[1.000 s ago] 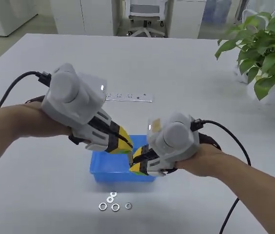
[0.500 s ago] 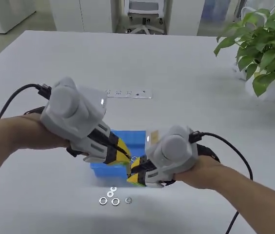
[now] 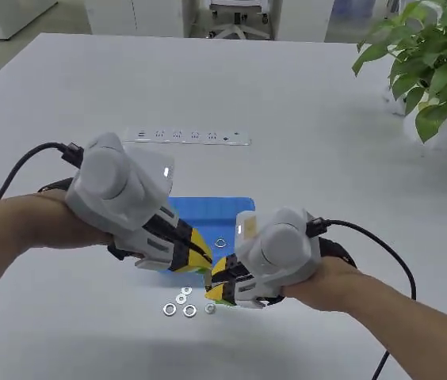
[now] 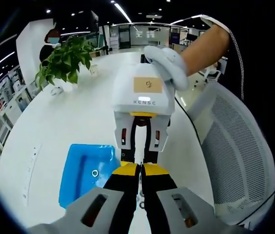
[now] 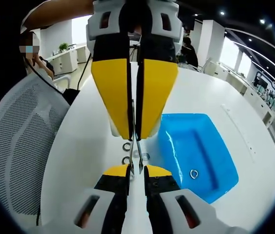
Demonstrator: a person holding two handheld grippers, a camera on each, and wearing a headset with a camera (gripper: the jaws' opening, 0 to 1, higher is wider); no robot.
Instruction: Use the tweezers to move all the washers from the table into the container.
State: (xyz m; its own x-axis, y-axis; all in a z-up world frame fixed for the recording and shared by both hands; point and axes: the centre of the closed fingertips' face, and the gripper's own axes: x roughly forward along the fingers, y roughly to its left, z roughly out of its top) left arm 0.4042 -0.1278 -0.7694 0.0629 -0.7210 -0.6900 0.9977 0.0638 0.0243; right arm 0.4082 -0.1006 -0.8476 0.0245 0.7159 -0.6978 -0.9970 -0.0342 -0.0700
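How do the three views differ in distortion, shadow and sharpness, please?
Head view: even light, soft shadows on the table, washers sharp. Left gripper view: fisheye bends the table edge. Right gripper view: tweezers crisp, container shows glare streaks.

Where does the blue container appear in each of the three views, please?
Head view: the blue container sits at centre, nearer than the white power strip.
Left gripper view: it is at lower left, left of that view's own jaws.
Right gripper view: it is right of centre, right of the yellow jaws.
Shared landmark: the single washer lying inside it.
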